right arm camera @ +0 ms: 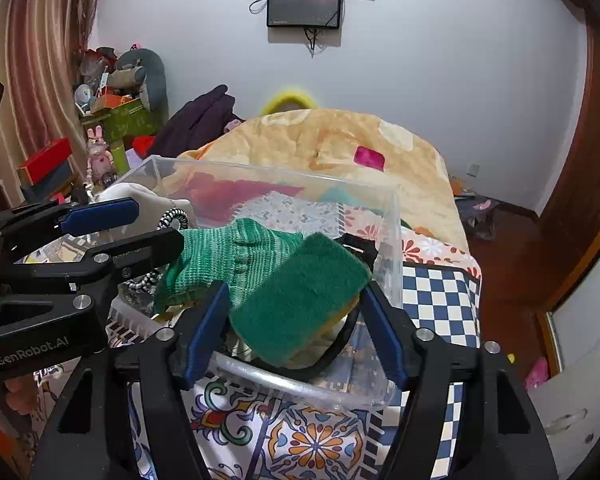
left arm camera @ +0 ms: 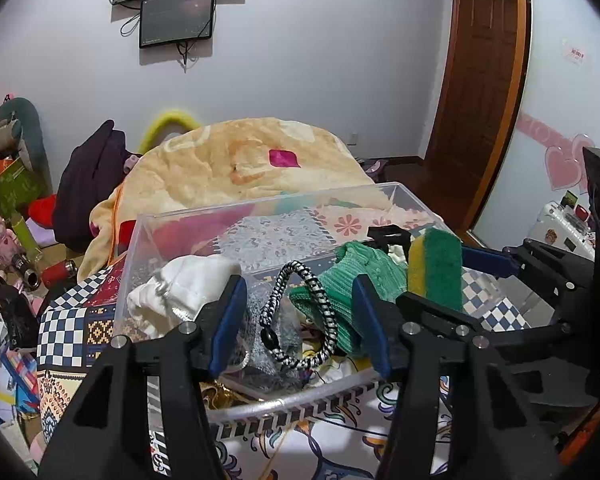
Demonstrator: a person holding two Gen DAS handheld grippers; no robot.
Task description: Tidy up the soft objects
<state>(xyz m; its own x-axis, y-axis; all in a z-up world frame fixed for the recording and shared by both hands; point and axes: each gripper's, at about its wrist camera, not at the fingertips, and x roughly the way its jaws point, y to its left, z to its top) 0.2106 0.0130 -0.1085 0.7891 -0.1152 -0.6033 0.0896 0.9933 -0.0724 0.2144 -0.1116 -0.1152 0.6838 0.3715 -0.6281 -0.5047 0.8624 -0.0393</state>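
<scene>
A clear plastic bin (left arm camera: 148,236) (right arm camera: 392,240) sits on the patterned bedspread. Inside lie a white cloth (left arm camera: 180,288), a black-and-white braided cord (left arm camera: 296,308), a green knit glove (left arm camera: 356,276) (right arm camera: 228,256) and a green-and-yellow sponge (left arm camera: 436,268) (right arm camera: 300,304). My left gripper (left arm camera: 300,320) is open over the cord at the bin's near rim, holding nothing. My right gripper (right arm camera: 292,324) has its jaws at the two sides of the sponge, which stands tilted between them over the bin's right end; its grip on the sponge shows in the left wrist view (left arm camera: 452,264).
A rolled orange blanket (left arm camera: 252,164) (right arm camera: 340,140) lies behind the bin. Dark clothing (left arm camera: 88,184) and cluttered boxes and toys (right arm camera: 112,120) stand at the left. A wooden door (left arm camera: 480,100) is at the right, screens on the wall behind.
</scene>
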